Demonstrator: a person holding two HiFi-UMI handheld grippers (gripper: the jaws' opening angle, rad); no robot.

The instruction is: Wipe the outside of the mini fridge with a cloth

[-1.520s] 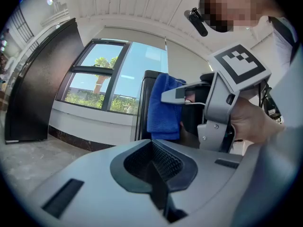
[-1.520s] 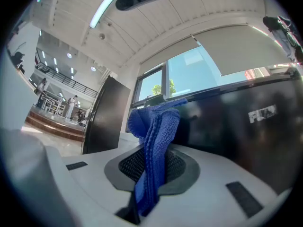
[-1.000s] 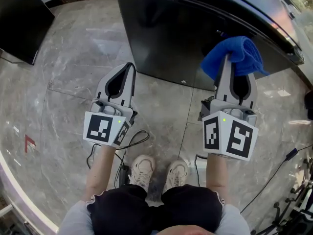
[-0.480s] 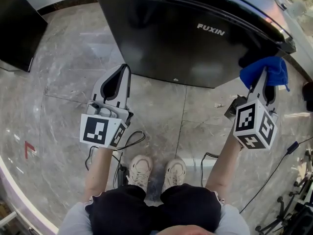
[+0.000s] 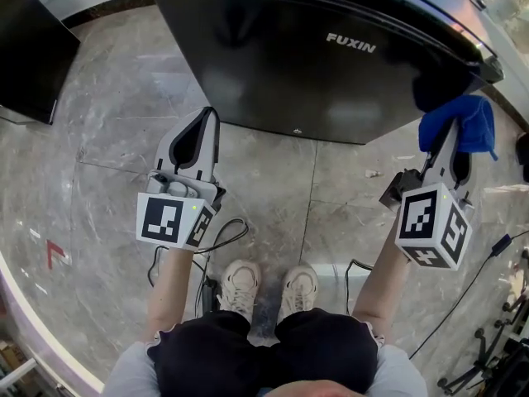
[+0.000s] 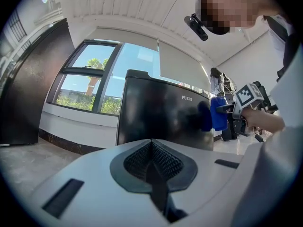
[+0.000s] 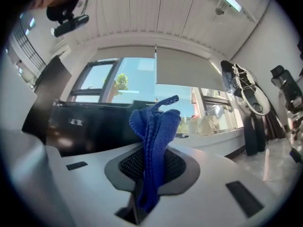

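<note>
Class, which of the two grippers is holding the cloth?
The right gripper: its fingers are shut on the blue cloth by the fridge. The left gripper has its fingers shut with nothing between them.

Grey left claw (image 5: 210, 114) and right claw (image 5: 450, 132) bear black-and-white marker cubes (image 5: 169, 219); black shorts (image 5: 207, 356), pale trainers (image 5: 237, 284)

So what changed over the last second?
The right tool, clamped on the blue cloth, swept rightward across the fridge front to its right edge, keeping hold of the cloth. The left tool stayed shut and empty over the floor.
</note>
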